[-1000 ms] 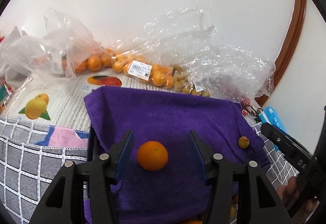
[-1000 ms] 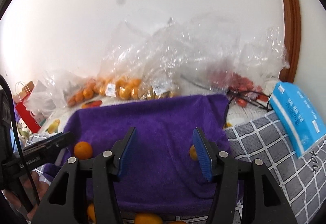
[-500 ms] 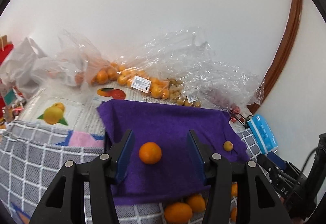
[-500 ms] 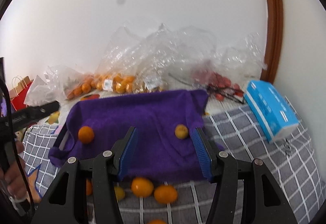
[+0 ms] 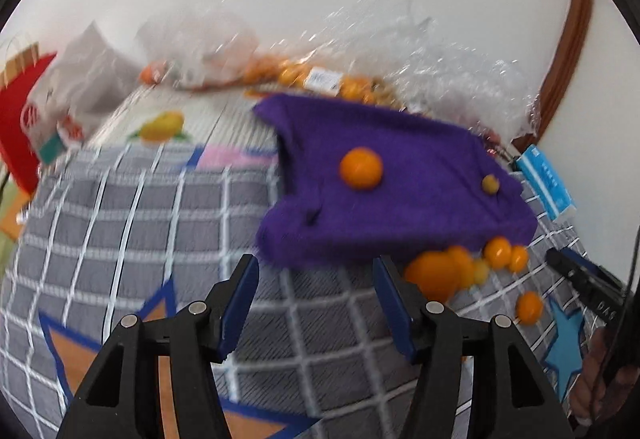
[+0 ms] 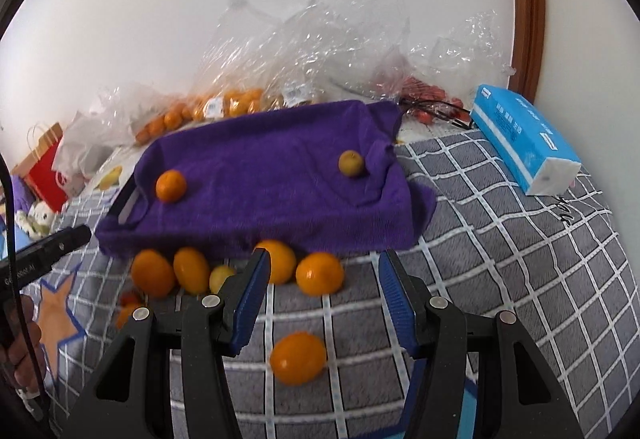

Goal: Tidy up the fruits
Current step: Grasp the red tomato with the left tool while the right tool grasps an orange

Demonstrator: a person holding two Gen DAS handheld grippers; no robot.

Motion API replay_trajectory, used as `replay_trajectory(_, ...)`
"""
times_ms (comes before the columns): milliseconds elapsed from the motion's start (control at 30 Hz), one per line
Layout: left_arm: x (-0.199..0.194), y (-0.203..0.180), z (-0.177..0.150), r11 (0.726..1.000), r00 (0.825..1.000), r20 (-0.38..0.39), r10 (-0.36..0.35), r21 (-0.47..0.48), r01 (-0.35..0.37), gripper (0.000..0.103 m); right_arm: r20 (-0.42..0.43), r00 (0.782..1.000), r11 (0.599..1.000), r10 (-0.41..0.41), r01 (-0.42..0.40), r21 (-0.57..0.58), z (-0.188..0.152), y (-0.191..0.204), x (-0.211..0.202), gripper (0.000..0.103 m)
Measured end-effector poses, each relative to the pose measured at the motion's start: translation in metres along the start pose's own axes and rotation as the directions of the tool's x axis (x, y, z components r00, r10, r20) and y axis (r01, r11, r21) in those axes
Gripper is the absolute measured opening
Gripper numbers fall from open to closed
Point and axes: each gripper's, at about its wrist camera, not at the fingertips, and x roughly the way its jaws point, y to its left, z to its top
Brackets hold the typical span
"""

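Between the spread fingers of the right gripper [image 6: 322, 291], which hold nothing, a single orange [image 6: 298, 358] lies on the grey checked cloth [image 6: 520, 279], closer to the camera than the blue pads. Just past the fingertips a loose row of oranges [image 6: 320, 273] and one small yellow fruit [image 6: 221, 278] sits on the cloth against the near edge of the purple towel [image 6: 272, 195]; part of the row is hidden behind the left finger. The towel is draped over a tray whose dark handle shows at its left end. On the towel, beyond and left of the left finger, rests an orange [image 6: 171, 186]; beyond the gap, toward the right finger's side, rests a small yellowish-brown fruit [image 6: 351, 163]. The two are well apart. Far right of the right finger a blue tissue pack [image 6: 524, 143] lies on the cloth. Farthest off, against the white wall, crumpled clear plastic bags [image 6: 320, 51] hold more oranges and some small red fruit.

The left gripper [image 5: 314, 293] also stands with its fingers apart and empty, over bare checked cloth. This view is blurred. Past its right finger the scattered oranges [image 5: 434, 275] lie at the towel's [image 5: 400, 211] near edge, and the orange on the towel [image 5: 361, 168] lies beyond the gap, slightly toward the right finger. A red paper bag [image 5: 20, 119] stands far left.
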Motion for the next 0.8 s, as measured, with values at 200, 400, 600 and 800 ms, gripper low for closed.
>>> replay_trajectory(200,0.008,0.022,-0.021,0.999,0.999,-0.007,0.035,-0.024,-0.035,0.057,-0.006,1.000,0.999,0.009,-0.010,-0.051,-0.010,0.010,0.000,0.056)
replay_trajectory(400,0.008,0.042,-0.023,0.991,0.999,0.009,-0.050,-0.124,0.051,0.058,-0.053,0.998,0.998,0.019,-0.022,-0.061,-0.016,0.013,0.016,0.053)
replay_trajectory(600,0.009,0.035,-0.025,0.995,0.999,-0.006,-0.035,-0.093,0.034,0.058,-0.092,0.996,0.998,-0.021,0.015,-0.068,-0.008,0.008,0.041,0.041)
replay_trajectory(800,0.010,0.029,-0.025,0.997,0.998,-0.014,-0.064,-0.055,0.063,0.058,-0.111,0.994,0.997,0.008,-0.016,-0.077,-0.008,0.005,0.059,0.034)
